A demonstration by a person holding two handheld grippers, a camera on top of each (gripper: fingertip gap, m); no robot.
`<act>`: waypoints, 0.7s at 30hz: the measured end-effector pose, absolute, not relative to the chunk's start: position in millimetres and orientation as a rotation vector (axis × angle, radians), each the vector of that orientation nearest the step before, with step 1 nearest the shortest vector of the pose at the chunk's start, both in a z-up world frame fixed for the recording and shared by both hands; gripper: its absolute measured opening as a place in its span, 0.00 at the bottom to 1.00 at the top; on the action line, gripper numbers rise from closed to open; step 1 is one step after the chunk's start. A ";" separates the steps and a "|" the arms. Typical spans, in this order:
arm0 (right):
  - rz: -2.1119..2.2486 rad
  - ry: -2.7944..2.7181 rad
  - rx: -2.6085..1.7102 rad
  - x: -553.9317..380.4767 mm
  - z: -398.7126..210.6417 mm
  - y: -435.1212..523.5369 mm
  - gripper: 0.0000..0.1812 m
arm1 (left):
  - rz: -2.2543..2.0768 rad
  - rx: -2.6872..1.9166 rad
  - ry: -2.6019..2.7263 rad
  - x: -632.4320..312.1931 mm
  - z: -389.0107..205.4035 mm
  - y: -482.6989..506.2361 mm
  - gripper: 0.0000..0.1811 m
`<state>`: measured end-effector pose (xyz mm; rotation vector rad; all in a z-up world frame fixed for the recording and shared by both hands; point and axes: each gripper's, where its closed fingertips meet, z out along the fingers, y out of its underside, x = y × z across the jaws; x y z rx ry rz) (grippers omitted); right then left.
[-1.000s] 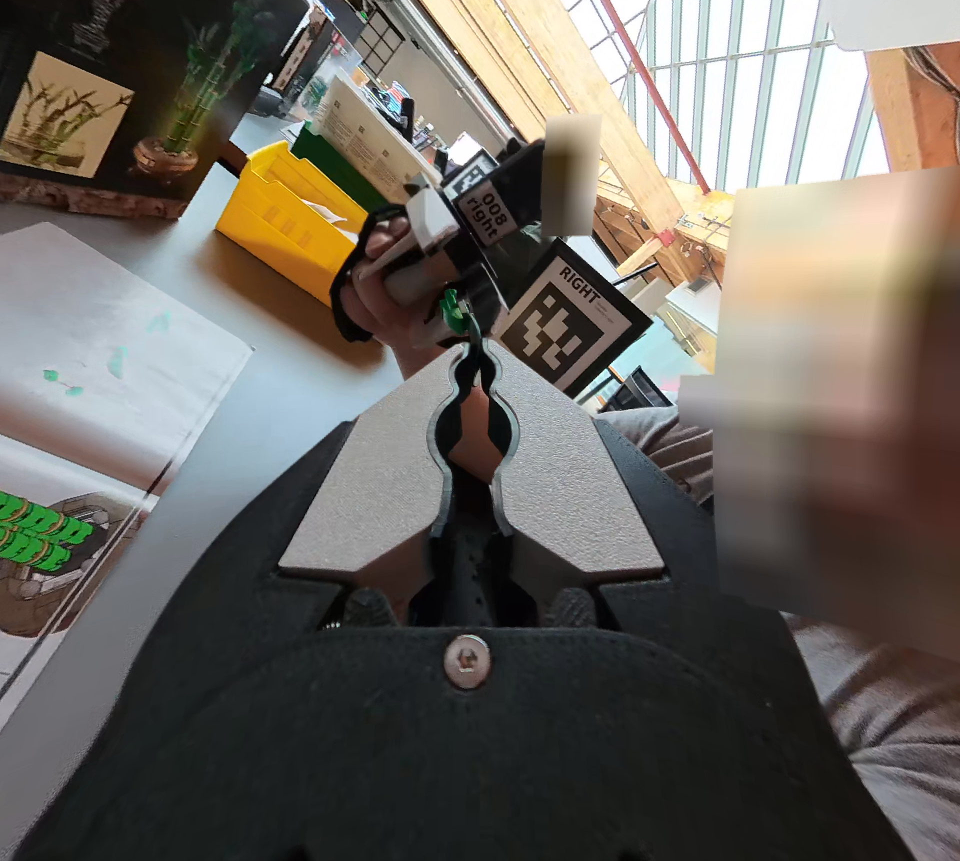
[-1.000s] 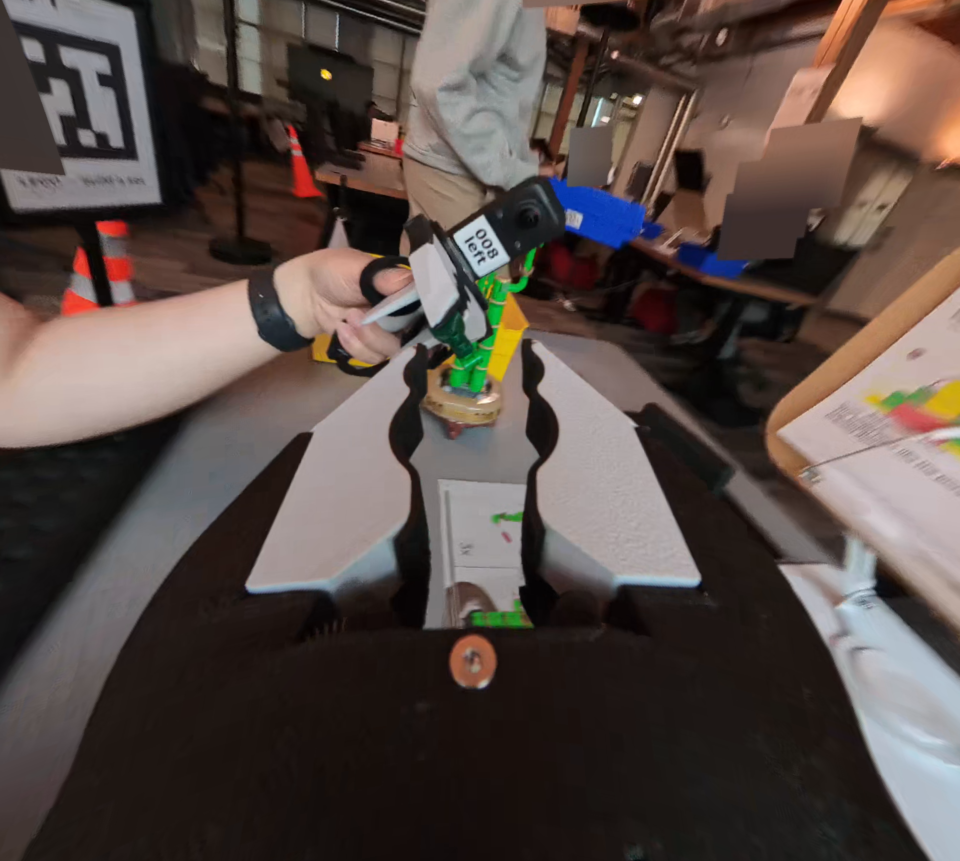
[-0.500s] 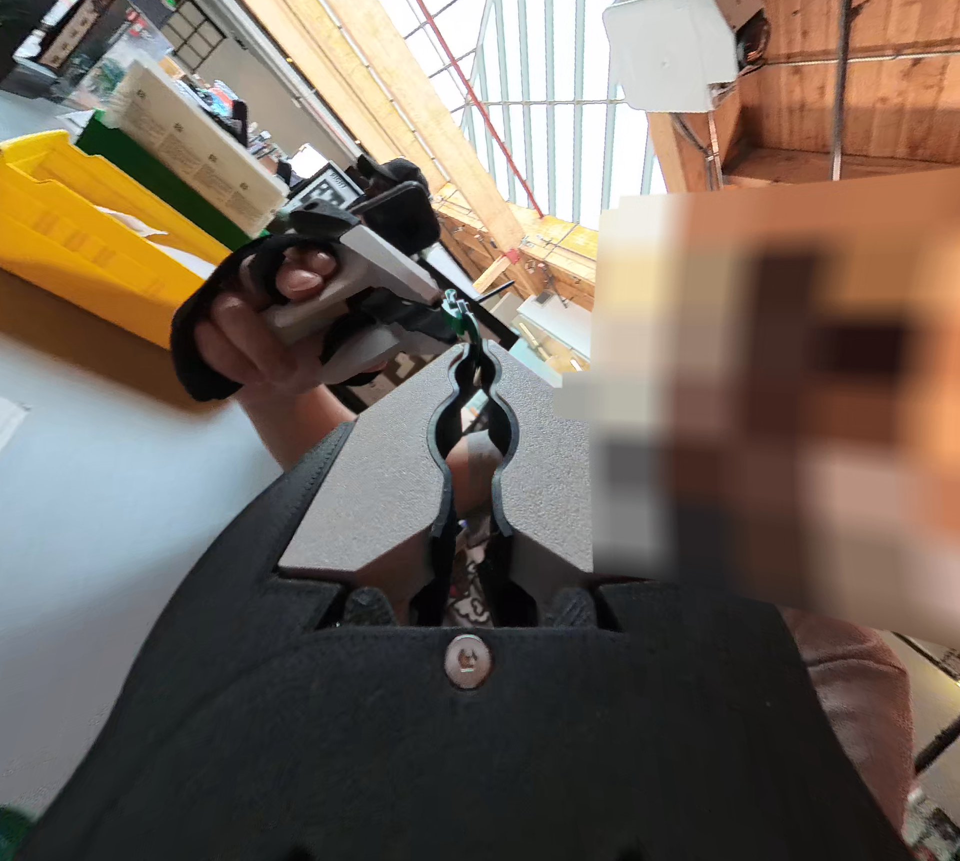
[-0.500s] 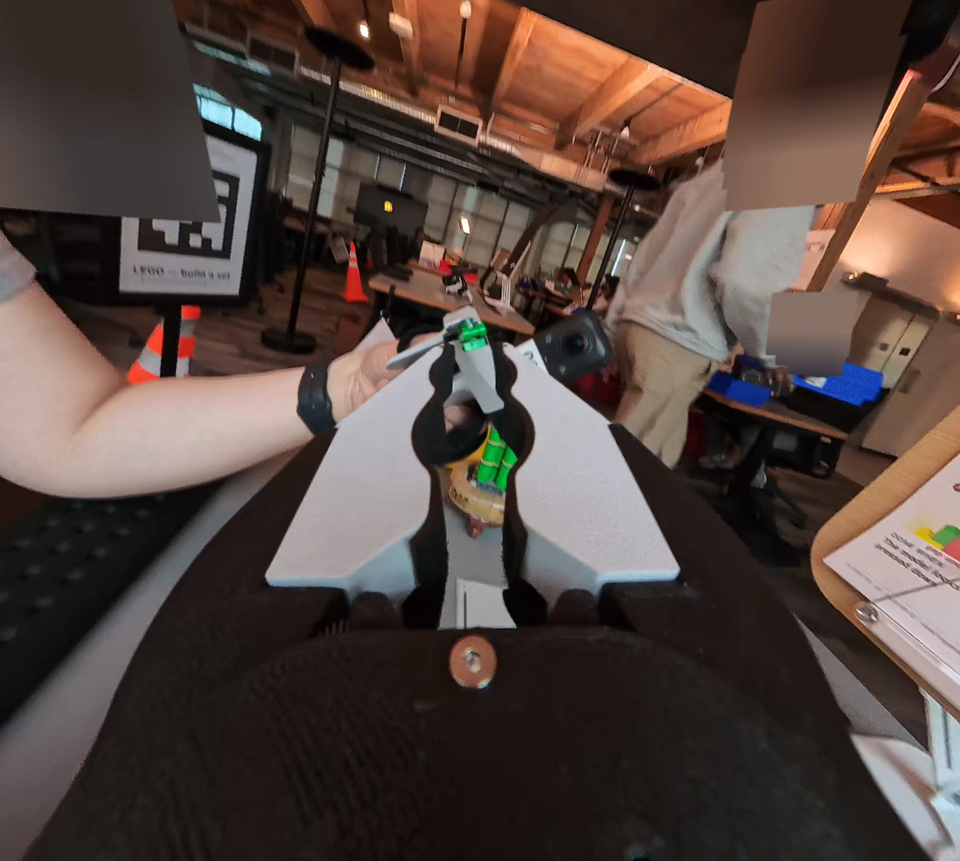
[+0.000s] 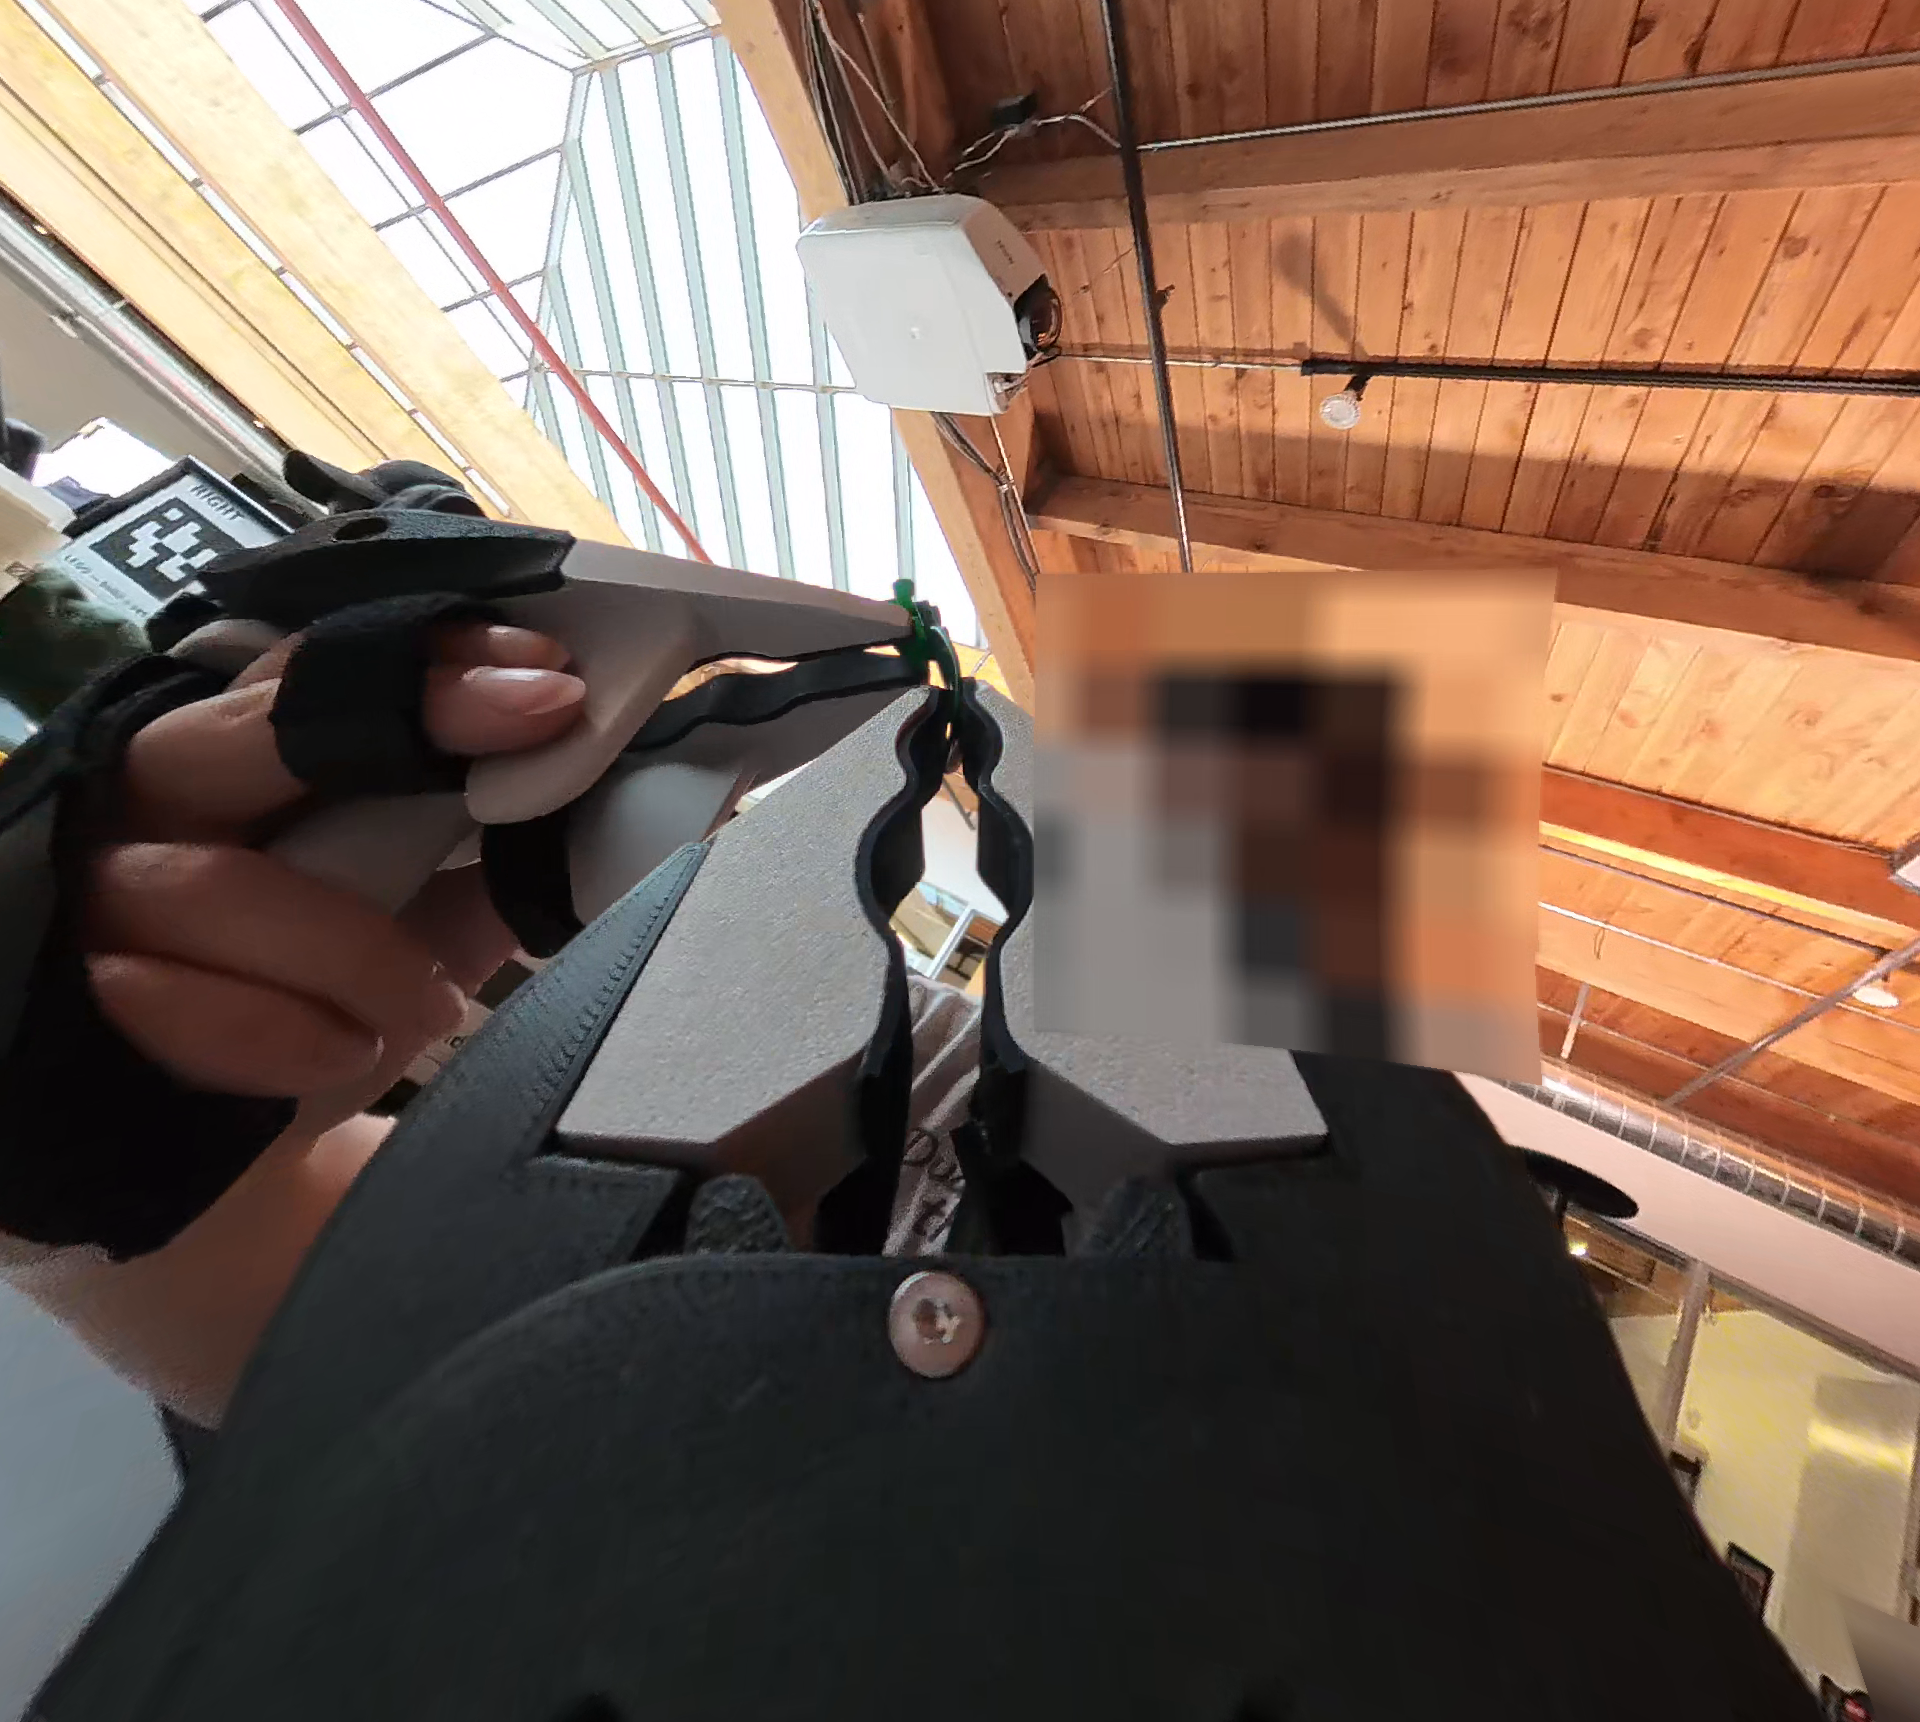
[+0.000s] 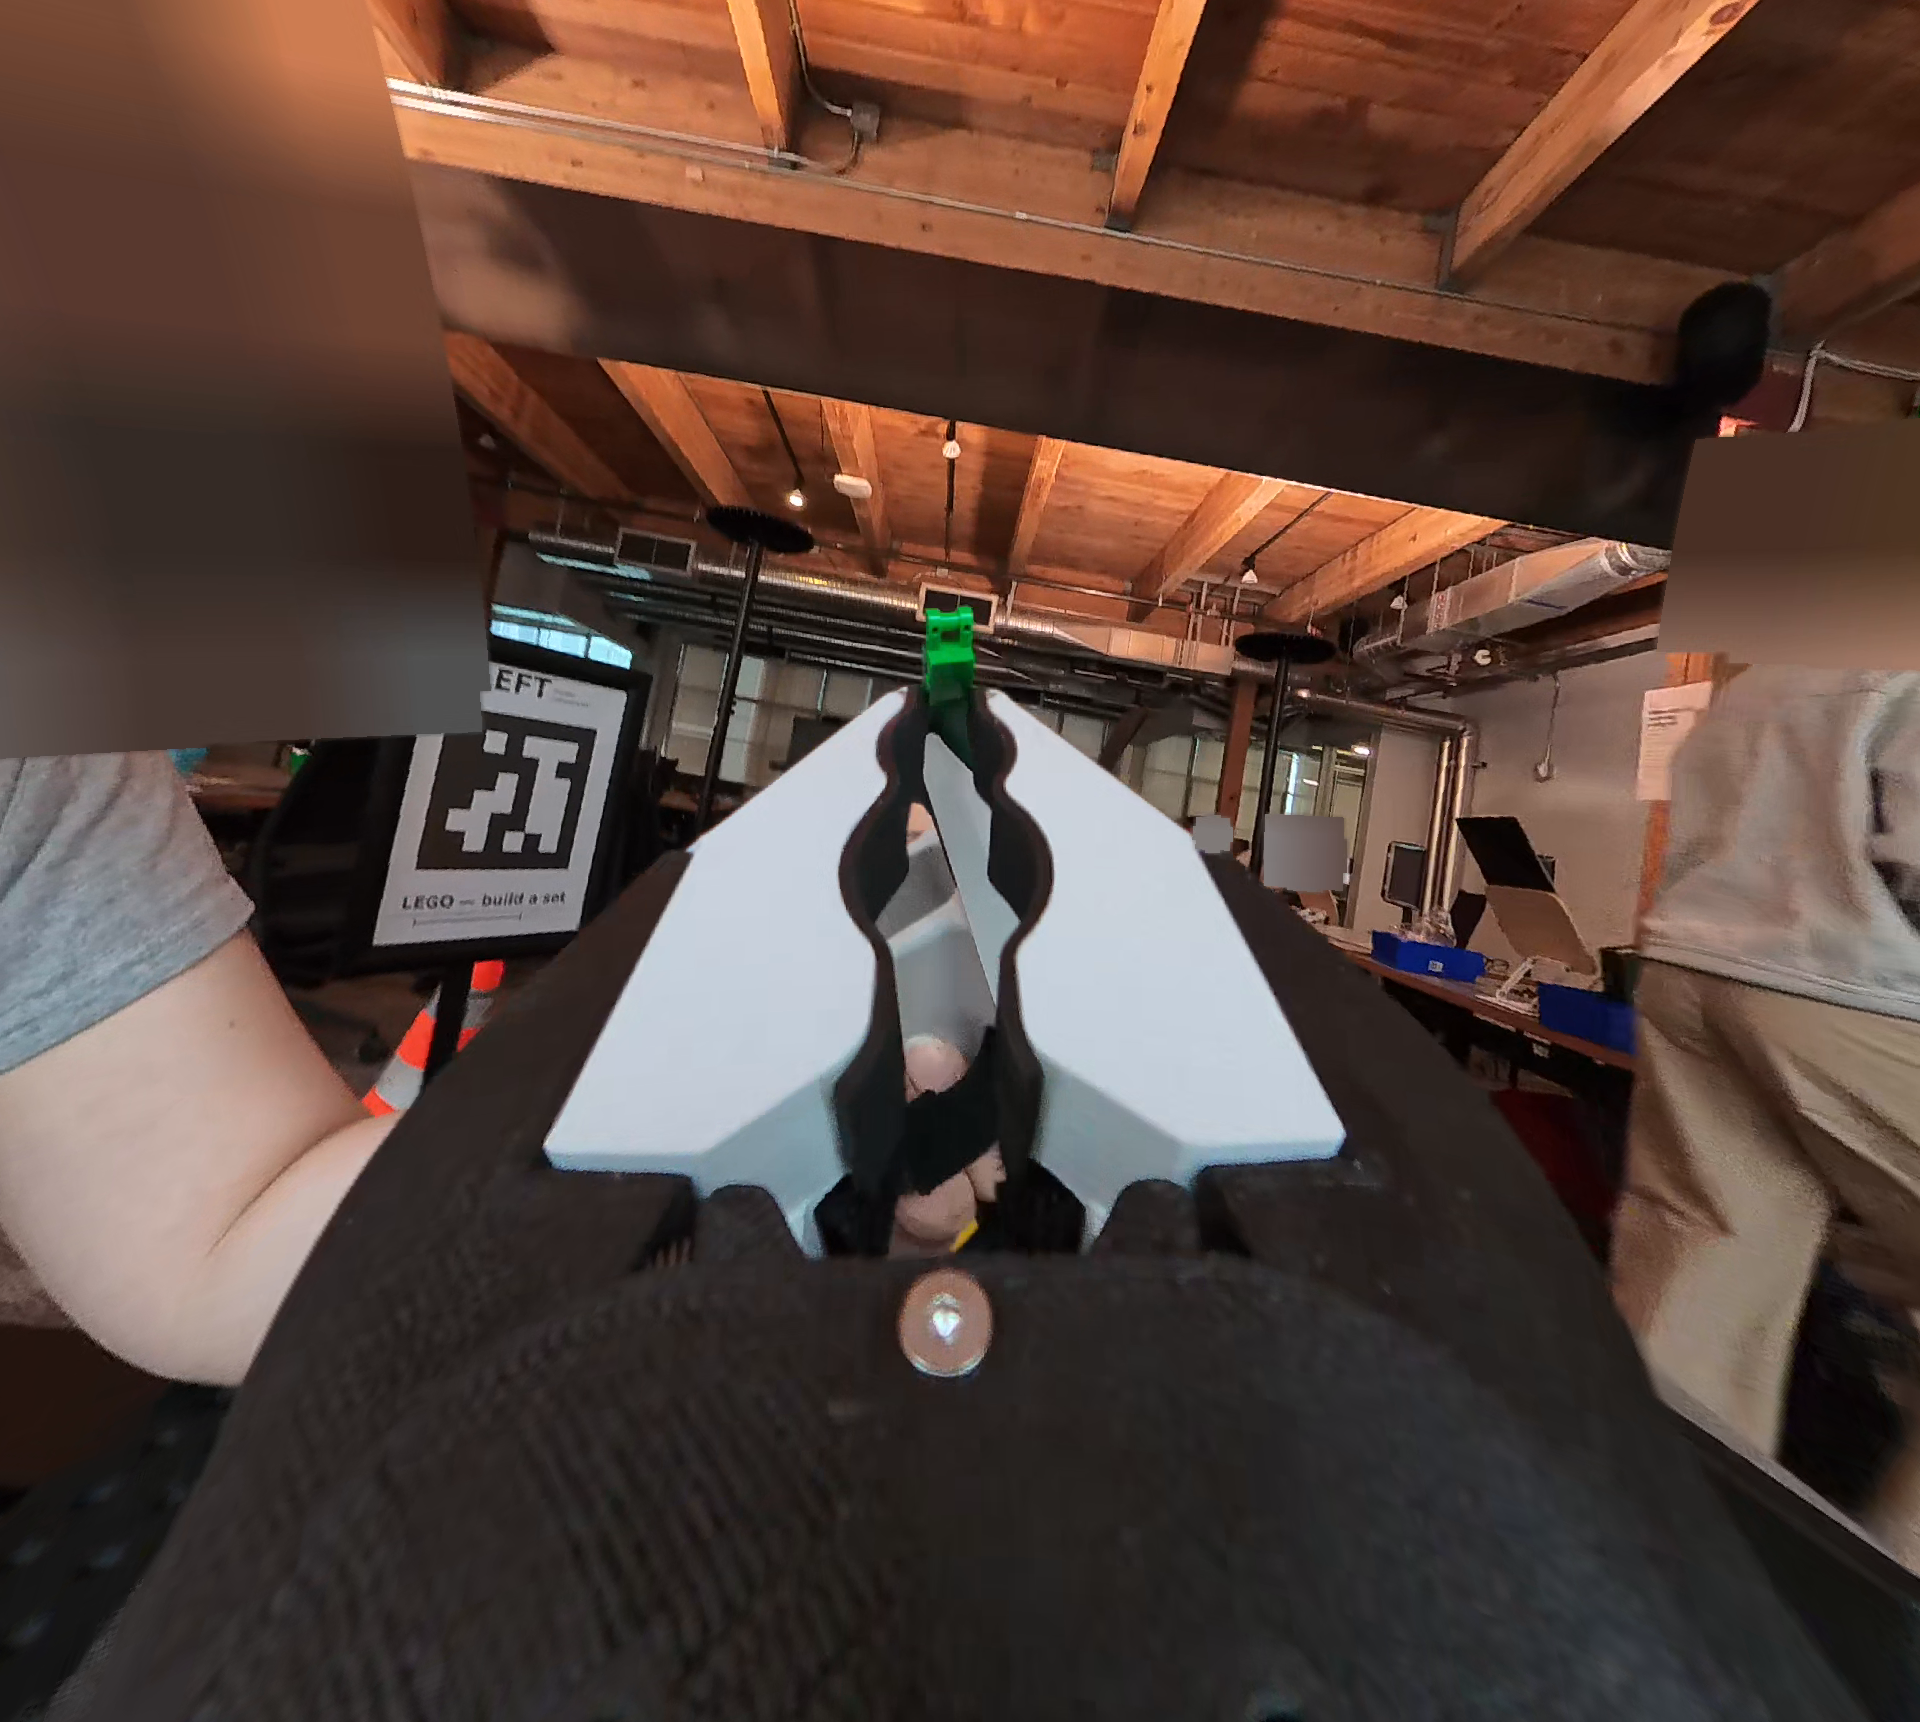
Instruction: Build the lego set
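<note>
Tools meet tip to tip overhead: right tool and left tool both pinching green piece.

Green piece up against warm brown wood

Bright green lego piece; right gripper has white fingers with black wavy pads; left gripper has grey ones; black fingerless glove; black-and-white checker marker board; orange cone.

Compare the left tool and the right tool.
The right tool pinches a bright green piece that juts past its tips; the left tool nips a dark green part. In the left wrist view, the left tool points ceilingward and the right tool crosses sideways. Both are shut, tips meeting.
</note>
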<state>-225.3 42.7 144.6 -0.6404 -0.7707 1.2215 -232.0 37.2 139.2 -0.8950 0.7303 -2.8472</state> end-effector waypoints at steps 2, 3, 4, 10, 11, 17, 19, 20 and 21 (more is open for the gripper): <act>1.255 -0.742 -0.630 -223.7 146.7 42.8 0.03 | -2.853 -0.887 0.719 -231.2 139.8 37.4 0.00; 1.260 -0.730 -0.626 -223.5 147.5 43.2 0.03 | -2.847 -0.883 0.714 -231.1 140.3 37.7 0.00; 1.261 -0.722 -0.625 -223.9 147.9 43.4 0.03 | -2.841 -0.876 0.712 -231.4 140.9 37.8 0.00; 1.261 -0.688 -0.610 -224.3 154.0 40.4 0.04 | -2.862 -0.836 0.706 -233.0 144.9 35.2 0.00; 1.254 -0.680 -0.609 -224.4 154.7 40.6 0.04 | -2.867 -0.829 0.699 -233.1 145.4 35.3 0.00; 1.255 -0.637 -0.602 -222.8 158.7 41.0 0.04 | -2.934 -0.778 0.644 -232.0 147.1 36.0 0.00; 1.267 -0.634 -0.601 -222.5 159.4 40.9 0.04 | -2.950 -0.760 0.633 -231.6 147.7 35.7 0.00; 1.269 -0.634 -0.602 -222.6 159.4 41.0 0.04 | -2.956 -0.756 0.628 -231.5 147.7 35.9 0.00; 1.270 -0.632 -0.606 -222.6 159.2 41.9 0.04 | -2.958 -0.753 0.621 -231.3 147.5 36.6 0.00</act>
